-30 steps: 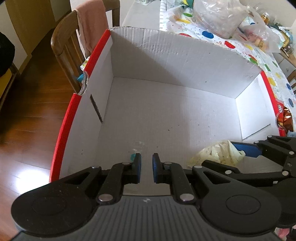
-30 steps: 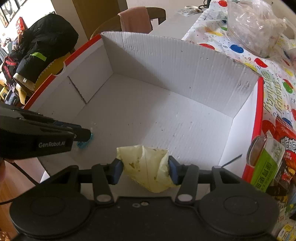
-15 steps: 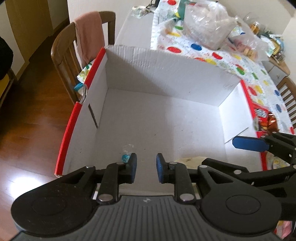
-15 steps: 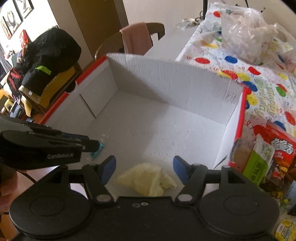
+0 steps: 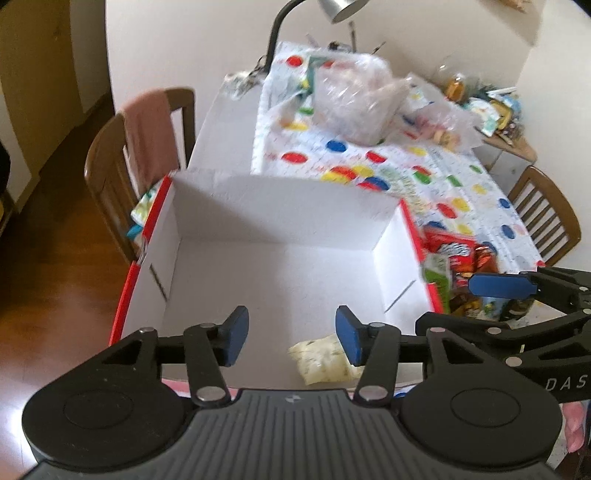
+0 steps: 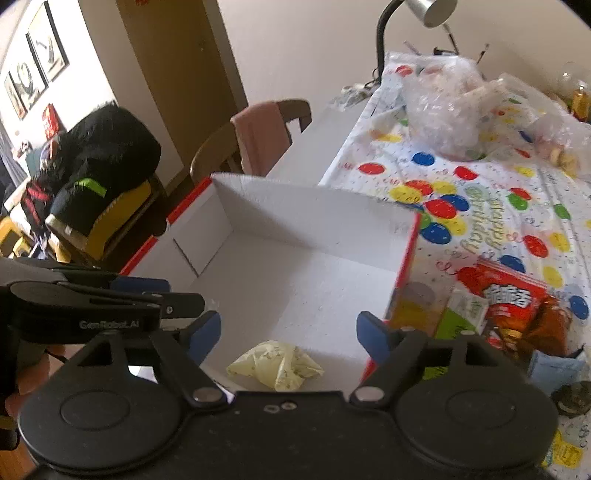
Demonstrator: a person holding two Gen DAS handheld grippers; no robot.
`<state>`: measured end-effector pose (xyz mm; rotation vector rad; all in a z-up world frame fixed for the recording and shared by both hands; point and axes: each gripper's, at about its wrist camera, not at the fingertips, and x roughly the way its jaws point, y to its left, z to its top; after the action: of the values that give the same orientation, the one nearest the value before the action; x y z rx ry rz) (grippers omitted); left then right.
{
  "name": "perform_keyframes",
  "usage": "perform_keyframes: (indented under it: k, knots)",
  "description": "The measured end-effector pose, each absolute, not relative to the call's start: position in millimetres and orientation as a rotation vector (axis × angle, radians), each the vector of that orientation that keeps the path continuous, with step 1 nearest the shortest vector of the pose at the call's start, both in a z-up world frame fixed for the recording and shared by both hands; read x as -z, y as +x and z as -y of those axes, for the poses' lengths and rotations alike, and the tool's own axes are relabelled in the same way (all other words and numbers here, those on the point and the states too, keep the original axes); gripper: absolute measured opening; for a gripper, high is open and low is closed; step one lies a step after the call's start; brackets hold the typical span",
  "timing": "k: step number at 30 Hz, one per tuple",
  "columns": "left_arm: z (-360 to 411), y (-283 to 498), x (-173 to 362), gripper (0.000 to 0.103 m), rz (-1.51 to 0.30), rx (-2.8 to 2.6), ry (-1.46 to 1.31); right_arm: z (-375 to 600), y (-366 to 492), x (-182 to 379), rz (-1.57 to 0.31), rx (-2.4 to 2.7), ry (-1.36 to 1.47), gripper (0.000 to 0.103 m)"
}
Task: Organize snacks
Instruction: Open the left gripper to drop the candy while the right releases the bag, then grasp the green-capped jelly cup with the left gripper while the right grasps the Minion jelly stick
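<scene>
A white cardboard box with red rims (image 5: 280, 199) (image 6: 317, 210) stands on the table. A pale yellow snack bag (image 5: 323, 356) (image 6: 277, 363) lies on its floor near the front wall. My left gripper (image 5: 291, 334) is open and empty above the box's front edge. My right gripper (image 6: 288, 334) is open and empty above the yellow bag; it also shows at the right in the left wrist view (image 5: 498, 286). A pile of snack packets, with a red bag (image 6: 506, 291) (image 5: 450, 249) and a green one (image 6: 461, 314), lies right of the box.
A balloon-print tablecloth (image 6: 480, 206) covers the table, with clear plastic bags (image 5: 354, 103) at the back and a desk lamp (image 5: 332, 9). A wooden chair with a pink cloth (image 5: 147, 136) stands at the left, another chair (image 5: 543, 218) at the right.
My right gripper let go of the yellow bag, which now lies in the box. Both grippers opened wide and rose up and back from the box.
</scene>
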<state>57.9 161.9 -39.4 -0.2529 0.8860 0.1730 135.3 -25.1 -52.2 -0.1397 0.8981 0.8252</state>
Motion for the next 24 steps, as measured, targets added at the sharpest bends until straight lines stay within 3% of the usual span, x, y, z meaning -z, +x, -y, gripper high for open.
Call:
perform_keyframes:
  k: [14, 24]
  knots:
    - [-89.1, 50.2, 12.4, 0.070, -0.775, -0.101, -0.185, 100.2, 119.7, 19.2, -0.797, -0.805, -0.035, 0.099]
    - [-19.4, 58.3, 16.0, 0.085, -0.727, -0.054, -0.148, 166.3, 118.7, 17.5, -0.759, -0.775, -0.052, 0.103]
